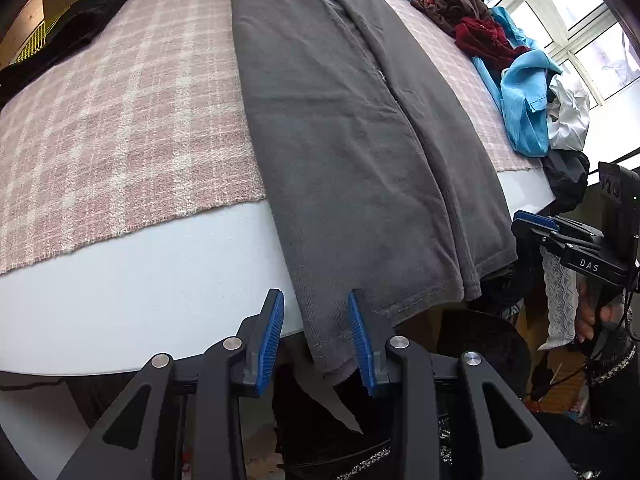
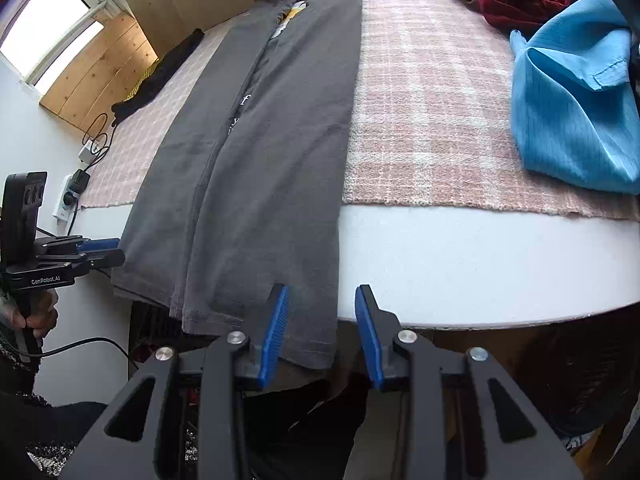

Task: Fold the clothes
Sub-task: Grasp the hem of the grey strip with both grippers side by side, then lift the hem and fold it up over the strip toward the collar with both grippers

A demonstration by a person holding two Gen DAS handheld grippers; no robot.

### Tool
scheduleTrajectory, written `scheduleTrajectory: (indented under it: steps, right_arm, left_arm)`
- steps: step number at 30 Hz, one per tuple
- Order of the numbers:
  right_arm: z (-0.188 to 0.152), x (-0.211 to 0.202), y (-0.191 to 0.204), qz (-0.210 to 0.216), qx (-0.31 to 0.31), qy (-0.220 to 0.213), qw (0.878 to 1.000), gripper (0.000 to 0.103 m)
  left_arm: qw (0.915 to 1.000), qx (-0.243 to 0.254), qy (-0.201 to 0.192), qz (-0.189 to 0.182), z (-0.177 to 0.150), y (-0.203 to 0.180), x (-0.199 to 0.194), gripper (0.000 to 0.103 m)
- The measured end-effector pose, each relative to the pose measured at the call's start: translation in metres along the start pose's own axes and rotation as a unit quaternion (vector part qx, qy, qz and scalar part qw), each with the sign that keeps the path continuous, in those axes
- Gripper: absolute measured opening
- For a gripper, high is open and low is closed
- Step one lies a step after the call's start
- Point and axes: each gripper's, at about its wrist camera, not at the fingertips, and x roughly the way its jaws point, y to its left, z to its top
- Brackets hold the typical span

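Left gripper (image 1: 316,336): my fingers stand wide apart at the near table edge, straddling the left hem corner of the grey T-shirt (image 1: 344,128); nothing is pinched.
Right gripper (image 2: 322,330): my fingers are spread wide too, either side of the shirt's right hem corner, gripping nothing.
Grey T-shirt: lies lengthwise down the middle of the table, both sides folded inward so they meet along a centre seam, with white print showing in the gap; its hem hangs just over the near edge.
Pink checked blanket (image 2: 432,112): under the shirt, stopping short of the bare white table (image 2: 480,264) edge.
Blue shirt (image 2: 572,112): crumpled on my right, well apart from the T-shirt.
Dark red garment (image 2: 520,0): heaped behind the blue one with brown clothes.
Black garment (image 1: 80,28): far left on the blanket.
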Motion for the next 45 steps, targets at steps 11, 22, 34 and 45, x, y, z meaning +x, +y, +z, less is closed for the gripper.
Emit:
scheduleTrajectory:
  steps: [11,22,34,45]
  right_arm:
    - [-0.007,0.009,0.035,-0.027,-0.085,0.002,0.996,0.036]
    - [0.004,-0.007,0.012,0.075,-0.003,0.001,0.997,0.008]
    - [0.171,-0.061,0.019,0.135,-0.004,-0.084,0.987,0.008]
    - [0.247,-0.016,-0.022,0.046,0.032,-0.060,0.997,0.032]
  left_arm:
    - [0.9995,0.027,0.000,-0.016,-0.001,-0.014,0.011,0.029]
    - [0.9958,0.001,0.010,-0.091,0.011,0.005,-0.001,0.006]
    - [0.9914,-0.009,-0.091,-0.094,0.172,0.045,-0.065,0.010]
    - [0.9921,-0.025,-0.113,-0.049,0.208,0.088,-0.057,0.025]
